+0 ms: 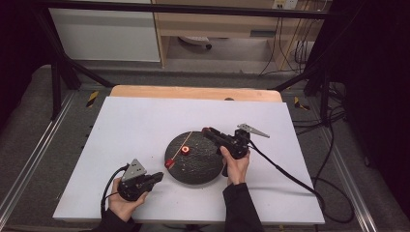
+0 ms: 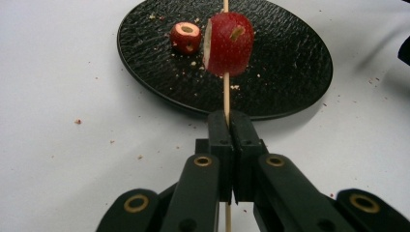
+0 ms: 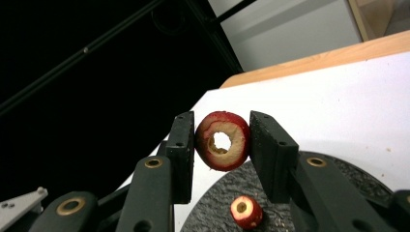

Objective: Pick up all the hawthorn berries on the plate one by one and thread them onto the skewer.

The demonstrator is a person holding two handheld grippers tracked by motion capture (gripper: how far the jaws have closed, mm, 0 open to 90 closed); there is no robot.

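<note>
Black plate: a round, rough-surfaced plate [image 1: 193,166] sits near the middle of the white table [image 1: 135,125], strewn with crumbs.
Left hand: it comes in from the bottom edge of the high view, low over the table and just left of the plate, holding the left gripper [image 1: 157,177] roughly level and aimed toward the plate.
Left jaws: clenched tight on a thin wooden skewer [image 2: 226,96], which runs straight up between them in the left gripper view and slants over the plate in the high view.
Apple piece on skewer: a red apple piece [image 2: 228,44] with its pale cut face to the left is threaded on the skewer, above the plate's near part and beyond the jaw tips.
Right hand: it reaches in at the plate's right edge, forearm rising from the bottom of the high view, with the right gripper [image 1: 209,131] pointing left and away over the plate's far right rim.
Right jaws: closed on an apple ring [image 3: 222,140], red-skinned with a hole through its pale flesh; both pads touch its sides and it hangs above the plate.
Loose piece: a small red apple end [image 3: 246,211] lies on the plate, apart from both grippers.
</note>
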